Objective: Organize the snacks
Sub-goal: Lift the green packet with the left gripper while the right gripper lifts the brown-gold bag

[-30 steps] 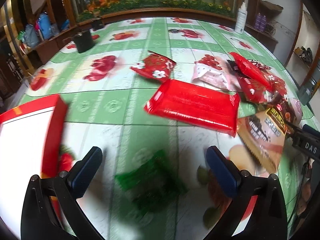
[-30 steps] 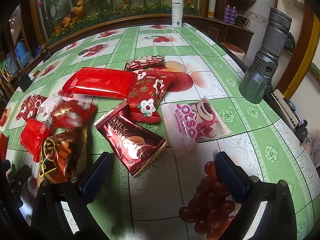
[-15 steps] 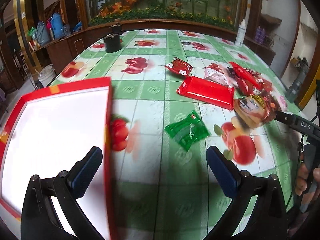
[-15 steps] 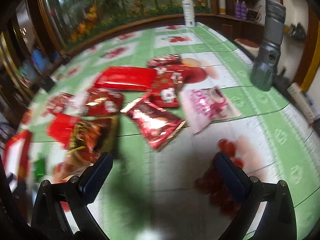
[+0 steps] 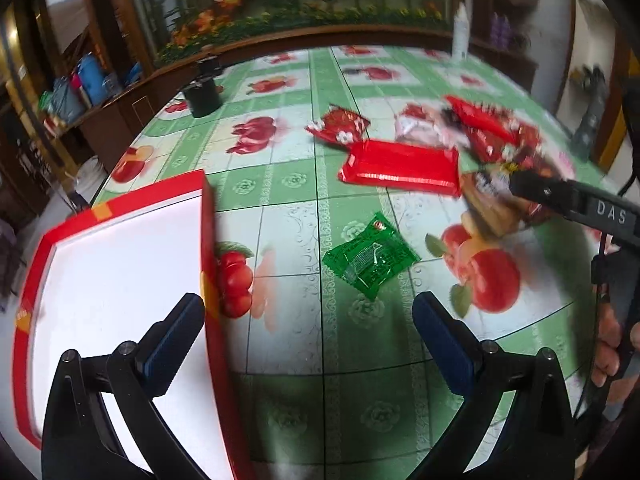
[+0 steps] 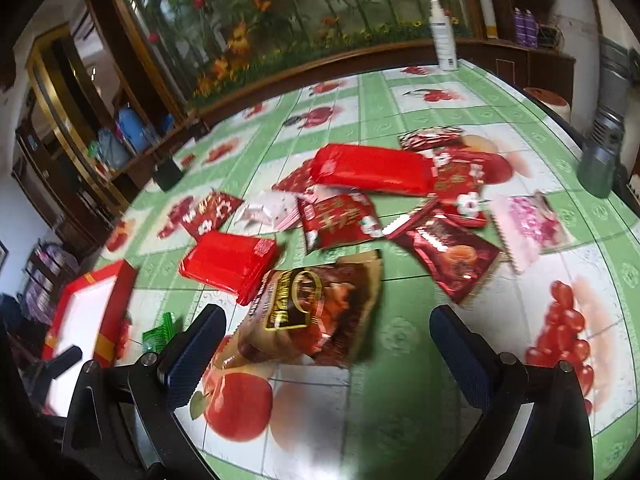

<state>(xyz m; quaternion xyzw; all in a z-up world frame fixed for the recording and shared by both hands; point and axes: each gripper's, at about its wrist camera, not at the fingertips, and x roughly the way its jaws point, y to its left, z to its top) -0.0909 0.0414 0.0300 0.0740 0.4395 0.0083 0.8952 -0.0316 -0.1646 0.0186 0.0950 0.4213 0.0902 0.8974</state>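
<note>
Beside the red box [image 5: 120, 264], both grippers are hovering with fingers spread and empty; snacks are lying loose on the counter [image 5: 304, 360], the green packet [image 5: 370, 258] nearest, likely calling for pickup.

I see bright daylight and heavy fisheye bending with black corners. Motion blur smears both views, and the box's white inside [image 5: 120, 280] is blown out at lower left.
</note>
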